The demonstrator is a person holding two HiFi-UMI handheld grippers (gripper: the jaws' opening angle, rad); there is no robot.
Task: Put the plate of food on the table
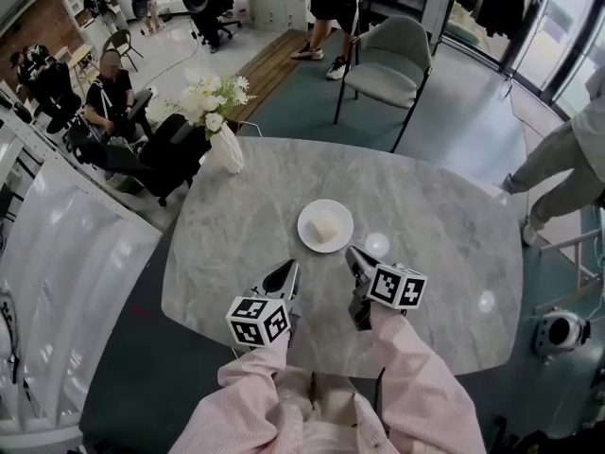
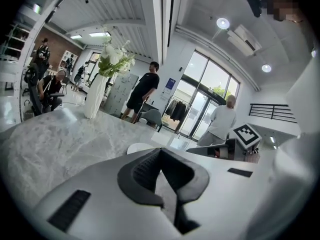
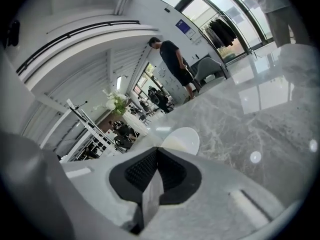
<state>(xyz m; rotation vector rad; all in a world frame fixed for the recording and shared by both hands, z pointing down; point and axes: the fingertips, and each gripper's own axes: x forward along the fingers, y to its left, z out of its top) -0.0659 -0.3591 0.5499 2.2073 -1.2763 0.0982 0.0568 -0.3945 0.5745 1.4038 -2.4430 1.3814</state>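
Observation:
A white plate [image 1: 308,216] with a pale block of food [image 1: 324,229] rests on the marble table [image 1: 444,244], near its middle. Both grippers hover over the table's near side, a short way in front of the plate and apart from it. My left gripper [image 1: 291,267] points at the plate's near left, my right gripper [image 1: 352,253] at its near right. In the left gripper view the left gripper [image 2: 160,151] has its jaws together, empty, with the plate [image 2: 140,147] just beyond. The right gripper [image 3: 157,151] is likewise shut on nothing, the plate [image 3: 182,139] ahead.
A white vase of white flowers [image 1: 222,140] stands at the table's far left edge. A grey chair [image 1: 383,60] stands beyond the far side and a black office chair [image 1: 165,154] at the left. A person's legs [image 1: 558,168] are at the right.

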